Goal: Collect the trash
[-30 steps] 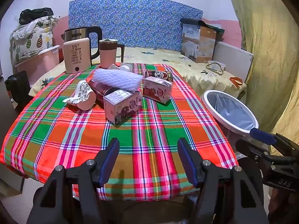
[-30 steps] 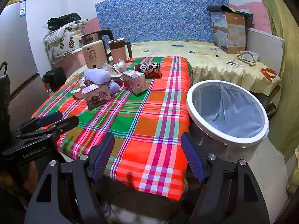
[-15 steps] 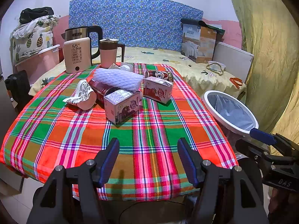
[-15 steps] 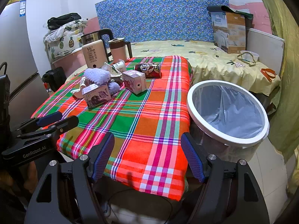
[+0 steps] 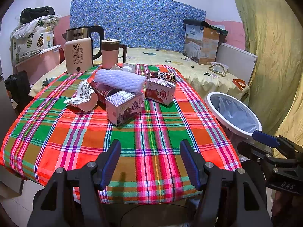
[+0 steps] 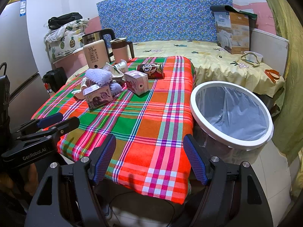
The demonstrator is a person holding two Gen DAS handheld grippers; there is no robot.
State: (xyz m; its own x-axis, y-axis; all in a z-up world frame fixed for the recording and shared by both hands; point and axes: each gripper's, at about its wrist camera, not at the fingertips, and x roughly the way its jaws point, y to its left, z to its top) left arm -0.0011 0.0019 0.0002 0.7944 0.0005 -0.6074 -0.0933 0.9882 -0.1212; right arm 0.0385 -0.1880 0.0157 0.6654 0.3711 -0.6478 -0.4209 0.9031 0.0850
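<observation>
Now both grippers hover at the near edge of the surface, which is covered in a bright plaid cloth. The left gripper has its fingers spread apart and holds nothing; the right gripper is likewise wide apart and empty. Trash sits clustered toward the far left of the cloth: a purple carton, a red carton, a can lying on its side, white foam netting and a crumpled paper cup. A white-rimmed bin with a bag liner stands just beside the surface's right edge.
</observation>
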